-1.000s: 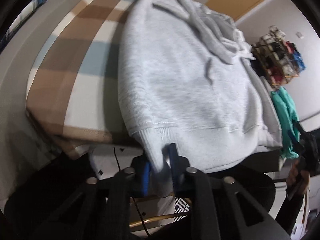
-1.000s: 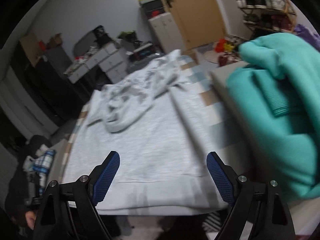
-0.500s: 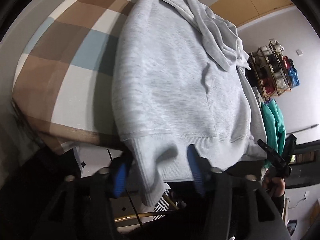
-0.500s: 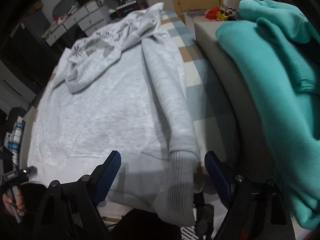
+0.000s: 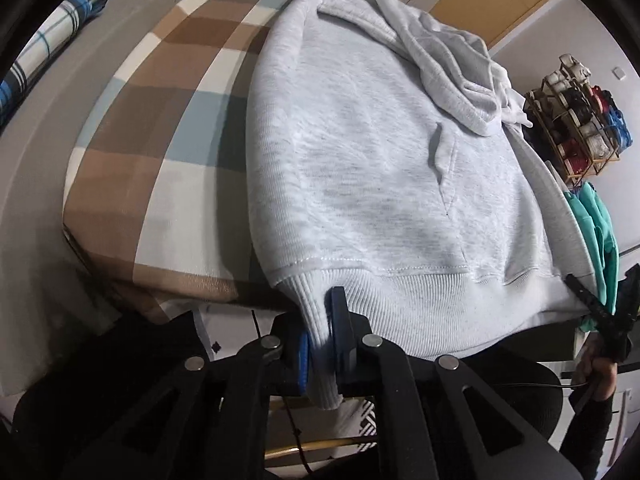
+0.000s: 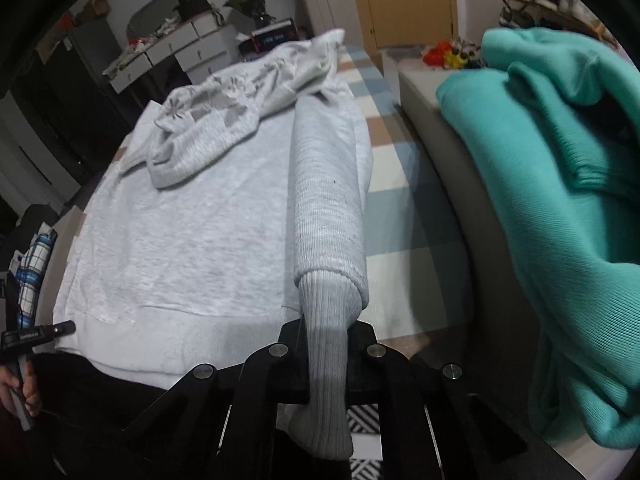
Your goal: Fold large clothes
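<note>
walls: pale grey [image 6: 132, 4] | door: tan wood [image 6: 404, 0] seen at back | drawers: white chest [image 6: 176, 52], cluttered top | rack: wire shoe shelf [image 5: 580, 120] set by wall | bed cover: brown-blue check [image 5: 160, 128] | light: dim indoor

The left gripper [image 5: 320, 344] points steeply downward, its blue-padded jaws clamped together on a ribbed cuff. The right gripper [image 6: 326, 356] also tilts downward, its jaws closing with a ribbed cuff pinched between them. In the left wrist view the person's right hand [image 5: 600, 372], in a dark sleeve, grips its tool's handle; the right wrist view shows the left hand [image 6: 16, 388] likewise.
</note>
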`<state>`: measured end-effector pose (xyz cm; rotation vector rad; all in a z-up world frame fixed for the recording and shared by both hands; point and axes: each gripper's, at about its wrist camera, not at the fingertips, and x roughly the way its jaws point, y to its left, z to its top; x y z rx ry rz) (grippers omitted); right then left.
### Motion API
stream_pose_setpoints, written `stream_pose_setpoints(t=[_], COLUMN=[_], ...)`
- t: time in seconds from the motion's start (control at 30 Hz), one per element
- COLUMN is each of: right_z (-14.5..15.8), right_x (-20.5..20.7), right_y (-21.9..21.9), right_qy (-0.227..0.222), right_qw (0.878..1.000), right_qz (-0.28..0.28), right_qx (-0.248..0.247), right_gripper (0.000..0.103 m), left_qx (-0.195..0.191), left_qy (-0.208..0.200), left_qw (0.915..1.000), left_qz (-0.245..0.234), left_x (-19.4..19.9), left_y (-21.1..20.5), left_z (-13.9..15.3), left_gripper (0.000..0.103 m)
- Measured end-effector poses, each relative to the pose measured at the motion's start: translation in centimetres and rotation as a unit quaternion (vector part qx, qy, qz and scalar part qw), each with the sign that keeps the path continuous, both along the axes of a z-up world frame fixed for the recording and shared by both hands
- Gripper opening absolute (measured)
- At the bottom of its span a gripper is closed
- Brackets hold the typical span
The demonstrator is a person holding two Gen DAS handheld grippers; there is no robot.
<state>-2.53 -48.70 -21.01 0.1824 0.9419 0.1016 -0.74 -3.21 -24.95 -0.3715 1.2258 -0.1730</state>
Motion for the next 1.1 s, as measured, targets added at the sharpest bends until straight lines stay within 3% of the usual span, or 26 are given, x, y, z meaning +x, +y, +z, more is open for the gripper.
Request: stream_pose_setpoints(t=[0.2, 0.3, 0.53, 0.63, 0.7, 0.9, 1.0, 1.1], right_z=[2.0, 2.7, 4.0, 6.1, 8.0, 15.6, 18.0, 18.6], right_x=[-2.7, -4.5, -9.4, -9.0, -7.2, 2.5, 9.1, 15.1], right_y=[1.7, 1.2, 1.1, 1.2, 1.3, 1.6, 0.1, -1.4], right_qy=[-0.041, -0.062, -0.096, -0.108, -0.112, -0.133, -0.112, -0.077], right_qw=[0.999, 0.996, 0.99, 0.986, 0.985, 0.98, 0.977, 0.973], right_qz=[0.03, 0.028, 0.036, 0.039, 0.038, 0.023, -0.021, -0.06], right_qx=[0.0, 0.048, 0.101, 0.118, 0.128, 0.146, 0.179, 0.208], right_gripper=[0.007, 0.007, 0.007, 0.007, 0.007, 0.007, 0.007, 0.007], left_qx=[0.013, 0.01, -0.059, -0.088, -0.107, -0.069, -0.065, -0.066], left_qy=[-0.03, -0.034, -0.022, -0.028, -0.039, -0.076, -0.079, -0.07], left_qw=[0.9993, 0.9989, 0.996, 0.9927, 0.9897, 0.9915, 0.9922, 0.9941], left_qz=[-0.018, -0.032, -0.064, -0.076, -0.086, -0.079, -0.07, -0.05], left_x=[-1.3, -2.0, -2.5, -1.0, 1.7, 13.4, 20.0, 24.2], left_y=[-0.6, -0.5, 0.8, 1.1, 1.0, 1.0, 0.0, -1.1], left_z=[2.0, 3.0, 5.1, 6.8, 8.4, 13.7, 16.5, 18.0], left_gripper=[0.001, 0.001, 0.001, 0.001, 0.001, 0.001, 0.001, 0.001])
